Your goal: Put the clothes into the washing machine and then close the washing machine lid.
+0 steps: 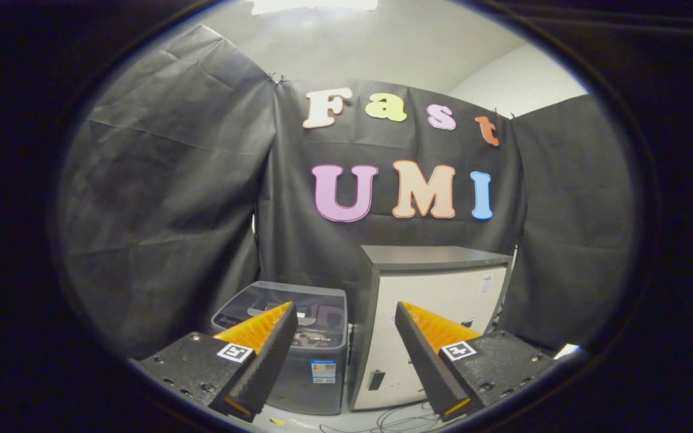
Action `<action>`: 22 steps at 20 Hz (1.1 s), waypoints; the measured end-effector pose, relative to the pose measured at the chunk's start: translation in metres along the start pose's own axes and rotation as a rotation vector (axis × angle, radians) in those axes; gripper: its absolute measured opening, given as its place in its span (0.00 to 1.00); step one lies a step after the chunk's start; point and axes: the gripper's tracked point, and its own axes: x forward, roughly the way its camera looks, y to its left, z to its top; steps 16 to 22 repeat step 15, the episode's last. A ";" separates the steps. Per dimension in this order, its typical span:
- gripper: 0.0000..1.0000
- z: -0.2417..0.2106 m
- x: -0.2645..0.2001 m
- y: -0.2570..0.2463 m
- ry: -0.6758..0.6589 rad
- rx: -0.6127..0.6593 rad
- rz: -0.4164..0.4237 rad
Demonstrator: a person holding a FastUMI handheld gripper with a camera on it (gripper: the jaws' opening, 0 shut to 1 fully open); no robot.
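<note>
A small grey top-loading washing machine (298,355) stands on the floor against the booth's black wall, beyond my left finger. Its clear lid (289,304) lies flat across the top, and dark shapes show through it. My gripper (346,313) is held well back from the machine and above it, open, with nothing between its fingers. The left fingertip overlaps the lid's front part in the view.
A pale cabinet (437,313) with a dark grey top stands right beside the washing machine, beyond my right finger. Loose cables (394,421) lie on the light floor in front of it. Black cloth walls close the booth on three sides.
</note>
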 end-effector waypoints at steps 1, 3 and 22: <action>0.98 -0.001 0.000 0.002 0.003 -0.006 0.005; 0.98 -0.004 -0.001 0.004 0.015 -0.012 0.009; 0.98 0.002 -0.005 0.009 0.007 -0.007 0.015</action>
